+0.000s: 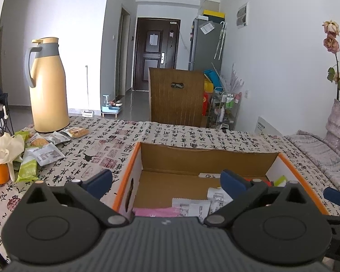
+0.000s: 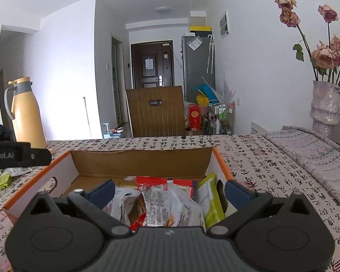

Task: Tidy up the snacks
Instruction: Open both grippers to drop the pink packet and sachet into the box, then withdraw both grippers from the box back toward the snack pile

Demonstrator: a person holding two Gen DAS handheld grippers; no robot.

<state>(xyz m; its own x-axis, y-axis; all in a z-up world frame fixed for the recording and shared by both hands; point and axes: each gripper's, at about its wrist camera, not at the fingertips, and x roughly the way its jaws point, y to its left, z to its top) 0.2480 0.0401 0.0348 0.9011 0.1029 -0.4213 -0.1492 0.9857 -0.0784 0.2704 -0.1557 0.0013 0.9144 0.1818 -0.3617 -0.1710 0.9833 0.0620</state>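
Both grippers hang spread wide over the cardboard box [image 2: 142, 163], gripping nothing: the left gripper [image 1: 167, 181] above its left side, the right gripper [image 2: 170, 191] above a heap of snack packets [image 2: 170, 206] inside. More packets [image 1: 43, 149] lie loose on the tablecloth [image 1: 170, 133] near the yellow flask [image 1: 48, 86].
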